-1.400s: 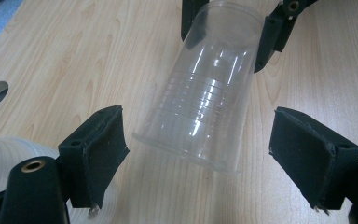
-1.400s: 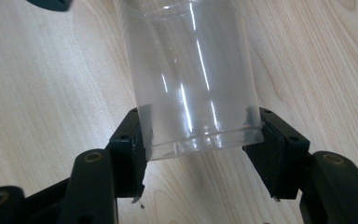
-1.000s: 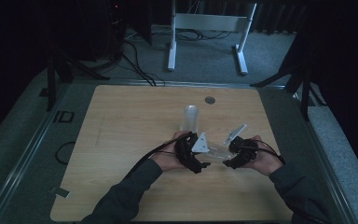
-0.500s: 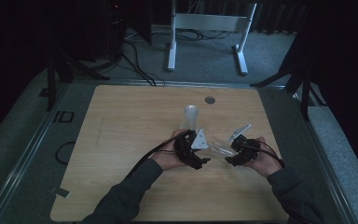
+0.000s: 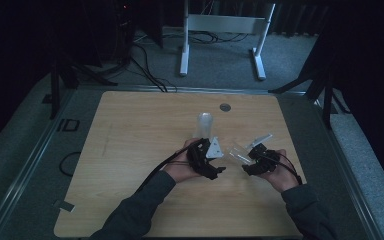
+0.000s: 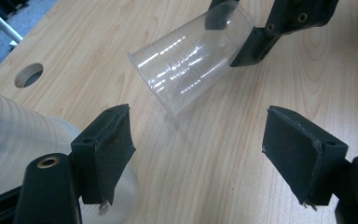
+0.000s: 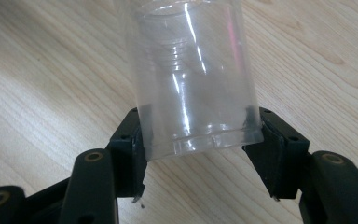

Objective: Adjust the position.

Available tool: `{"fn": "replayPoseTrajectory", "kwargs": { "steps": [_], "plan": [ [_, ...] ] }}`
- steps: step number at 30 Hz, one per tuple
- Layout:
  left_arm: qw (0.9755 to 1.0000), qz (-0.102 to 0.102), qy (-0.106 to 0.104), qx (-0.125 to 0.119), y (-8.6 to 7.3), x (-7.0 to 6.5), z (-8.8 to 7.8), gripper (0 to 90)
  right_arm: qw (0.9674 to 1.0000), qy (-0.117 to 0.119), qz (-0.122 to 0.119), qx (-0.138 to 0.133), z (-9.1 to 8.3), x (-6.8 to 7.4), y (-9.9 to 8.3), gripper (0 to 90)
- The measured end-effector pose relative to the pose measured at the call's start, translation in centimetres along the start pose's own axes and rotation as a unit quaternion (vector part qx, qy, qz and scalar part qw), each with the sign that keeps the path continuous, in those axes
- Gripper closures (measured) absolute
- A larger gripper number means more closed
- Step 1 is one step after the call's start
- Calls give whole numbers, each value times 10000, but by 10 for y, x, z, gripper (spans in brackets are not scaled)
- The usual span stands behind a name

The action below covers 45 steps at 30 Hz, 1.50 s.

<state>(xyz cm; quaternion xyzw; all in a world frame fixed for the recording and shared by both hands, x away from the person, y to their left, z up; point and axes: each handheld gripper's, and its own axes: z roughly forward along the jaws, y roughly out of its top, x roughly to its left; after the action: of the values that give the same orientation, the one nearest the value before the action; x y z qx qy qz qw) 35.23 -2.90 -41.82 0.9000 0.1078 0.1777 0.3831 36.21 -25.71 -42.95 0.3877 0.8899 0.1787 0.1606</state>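
My right gripper (image 5: 247,162) is shut on a clear plastic cup (image 5: 239,152), gripping it near the rim and holding it tilted above the wooden table (image 5: 130,150). In the right gripper view the cup (image 7: 196,79) sits between both pads of that gripper (image 7: 198,144). My left gripper (image 5: 219,167) faces the cup from the left. In the left gripper view its jaws (image 6: 200,140) have just been closing, stand apart, and have nothing between them. The cup (image 6: 193,60) hangs beyond them.
A tall clear stack of cups (image 5: 204,125) stands just behind the left hand. In the left gripper view this stack (image 6: 9,140) lies outside the left jaw. A round hole (image 5: 224,107) is near the table's far edge. A white stand (image 5: 220,30) and cables lie beyond.
Both hands stay almost where they were. The clear cup remains in the right gripper, close to the left gripper's tips.
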Motion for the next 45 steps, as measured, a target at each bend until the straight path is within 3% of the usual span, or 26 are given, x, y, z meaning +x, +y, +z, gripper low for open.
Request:
{"fn": "replayPoseTrajectory", "kwargs": {
  "steps": [8, 18, 22, 29, 35, 45],
  "plan": [
    [9999, -96, 63, -28, 1, -1, 3, 239, 9994, -171, 291, -126, 1, 0, -7, 425],
    [9998, -154, 92, -60, 3, -1, 4, 239, 9962, -377, 743, -263, 12, 1, -15, 425],
    [9997, -186, 111, -83, 3, -1, 5, 239, 9937, -442, 928, -437, 14, 3, -16, 425],
    [9995, -268, 113, -121, 2, 0, 5, 239, 9880, -617, 1210, -733, 17, 6, -17, 425],
    [9991, -374, 88, -164, 1, 1, 6, 240, 9806, -807, 1444, -1050, 17, 7, -18, 425],
    [9986, -469, 62, -252, 2, 3, 5, 241, 9694, -1057, 1576, -1558, 15, 14, -19, 426]
  ]
}}
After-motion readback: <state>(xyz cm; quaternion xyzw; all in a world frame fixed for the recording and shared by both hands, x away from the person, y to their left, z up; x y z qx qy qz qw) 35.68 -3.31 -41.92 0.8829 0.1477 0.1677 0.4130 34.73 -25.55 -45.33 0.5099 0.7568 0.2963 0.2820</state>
